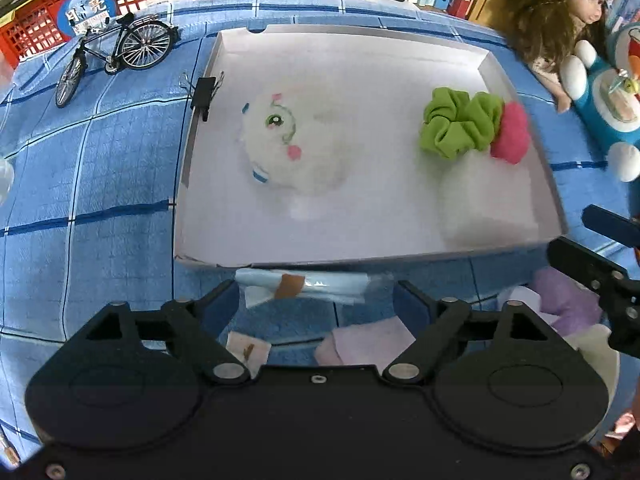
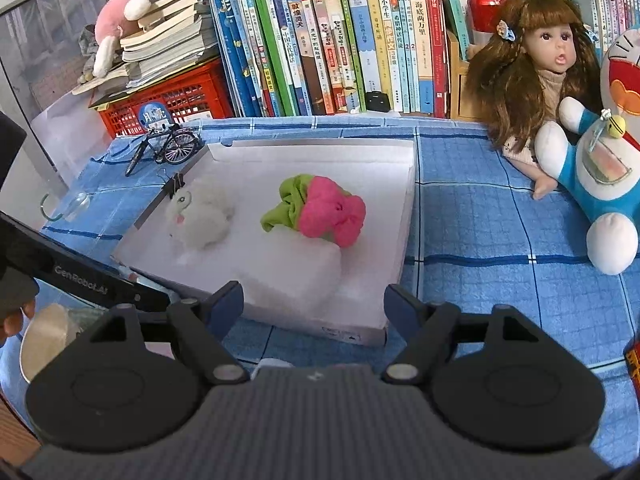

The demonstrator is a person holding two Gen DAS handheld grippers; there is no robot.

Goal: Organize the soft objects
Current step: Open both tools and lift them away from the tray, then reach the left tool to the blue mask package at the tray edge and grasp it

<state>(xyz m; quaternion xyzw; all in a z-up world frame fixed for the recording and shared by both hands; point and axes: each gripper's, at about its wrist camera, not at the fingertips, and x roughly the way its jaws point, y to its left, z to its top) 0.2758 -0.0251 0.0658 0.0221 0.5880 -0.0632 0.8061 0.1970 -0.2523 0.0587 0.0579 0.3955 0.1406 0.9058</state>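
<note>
A shallow white box (image 1: 208, 80) lies on the blue checked cloth. Inside it are a white plush ball with a stitched face (image 1: 280, 148), a green scrunchie (image 1: 460, 124), a pink scrunchie (image 1: 510, 132) and a white foam block (image 1: 488, 208). My left gripper (image 1: 316, 304) is open just before the box's near wall, above a pale blue wrapper (image 1: 304, 286) and a lilac cloth (image 1: 368, 344); its pads touch neither. A purple plush (image 1: 568, 300) lies to its right. My right gripper (image 2: 314, 304) is open and empty over the near corner of the box (image 2: 360, 334), by the foam block (image 2: 296, 276).
A doll (image 2: 532, 80) and a blue cat plush (image 2: 600, 152) sit at the right. A model bicycle (image 1: 116, 52) and a binder clip (image 1: 204, 92) are by the box's left wall. A red crate (image 2: 180, 100) and books (image 2: 340, 40) line the back.
</note>
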